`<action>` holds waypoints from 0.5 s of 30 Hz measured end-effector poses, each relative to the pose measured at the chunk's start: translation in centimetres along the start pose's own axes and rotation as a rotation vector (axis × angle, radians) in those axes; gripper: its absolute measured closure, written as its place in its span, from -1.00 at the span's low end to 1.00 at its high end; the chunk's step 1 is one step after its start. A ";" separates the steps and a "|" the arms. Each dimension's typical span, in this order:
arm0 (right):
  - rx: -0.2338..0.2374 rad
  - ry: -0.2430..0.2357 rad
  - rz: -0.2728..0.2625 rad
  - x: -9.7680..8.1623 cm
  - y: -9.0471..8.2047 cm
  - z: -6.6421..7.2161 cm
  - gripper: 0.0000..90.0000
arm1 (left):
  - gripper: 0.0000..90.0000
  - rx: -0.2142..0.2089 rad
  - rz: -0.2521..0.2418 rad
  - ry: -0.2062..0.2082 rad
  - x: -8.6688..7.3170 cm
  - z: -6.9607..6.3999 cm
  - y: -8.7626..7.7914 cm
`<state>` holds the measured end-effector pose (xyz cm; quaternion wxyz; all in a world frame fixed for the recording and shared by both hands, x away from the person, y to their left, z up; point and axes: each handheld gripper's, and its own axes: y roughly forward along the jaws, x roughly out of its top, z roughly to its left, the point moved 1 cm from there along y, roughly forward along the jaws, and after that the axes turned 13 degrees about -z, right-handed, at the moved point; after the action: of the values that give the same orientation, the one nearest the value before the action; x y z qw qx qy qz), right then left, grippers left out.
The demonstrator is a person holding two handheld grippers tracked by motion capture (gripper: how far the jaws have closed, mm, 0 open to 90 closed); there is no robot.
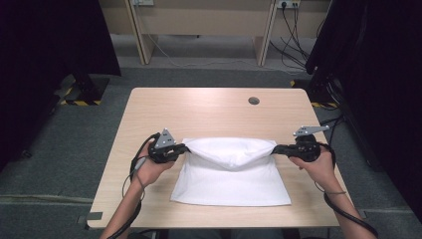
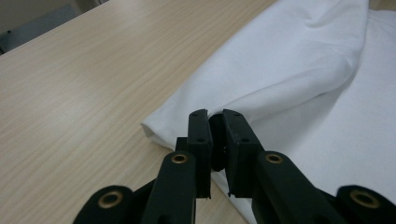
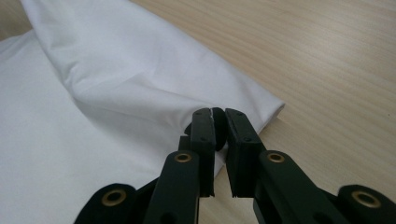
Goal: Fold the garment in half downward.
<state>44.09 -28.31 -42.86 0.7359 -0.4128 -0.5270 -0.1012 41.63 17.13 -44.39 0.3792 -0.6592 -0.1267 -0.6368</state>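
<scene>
Forearms: we see two forearms coming in from the near edge of the table in the high view, one hand on each gripper.
Left gripper [image 1: 182,148]: we hold it at the left side of the cloth; its jaws are pressed together and pinch a corner of the white fabric. In the left gripper view [image 2: 215,116] a small fold of cloth sits between the two black pads.
Right gripper [image 1: 276,148]: we hold it at the right side of the cloth; its jaws are also pressed together on the opposite corner. In the right gripper view [image 3: 219,114] a thin edge of white fabric shows between the pads.
Cloth [image 1: 231,177]: one white cloth lies on the near half of the table, between the two grippers. Its far edge is raised at the two pinched corners and sags in the middle, while the near part lies flat on the wood.
Table [image 1: 209,107]: one table of light wood; the far half is bare, with one small round hole [image 1: 254,100] near the far right corner.
Count: two grippers, one cloth, one table.
Behind the table: grey floor, some cables along it, and pale wooden furniture at the far wall.
</scene>
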 end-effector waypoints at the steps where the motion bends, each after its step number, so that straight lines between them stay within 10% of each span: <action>1: 0.001 -0.002 0.004 0.0 0.0 0.1 0.85 | 0.81 -0.002 0.002 0.003 0.0 -0.1 -0.1; 15: 0.004 -0.013 0.006 -0.5 -0.5 0.5 0.85 | 0.81 -0.010 0.003 0.022 0.1 -0.9 -0.9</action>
<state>43.24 -28.45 -42.96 0.7337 -0.4135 -0.5306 -0.0951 40.42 17.12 -44.06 0.3782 -0.6541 -0.1186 -0.6442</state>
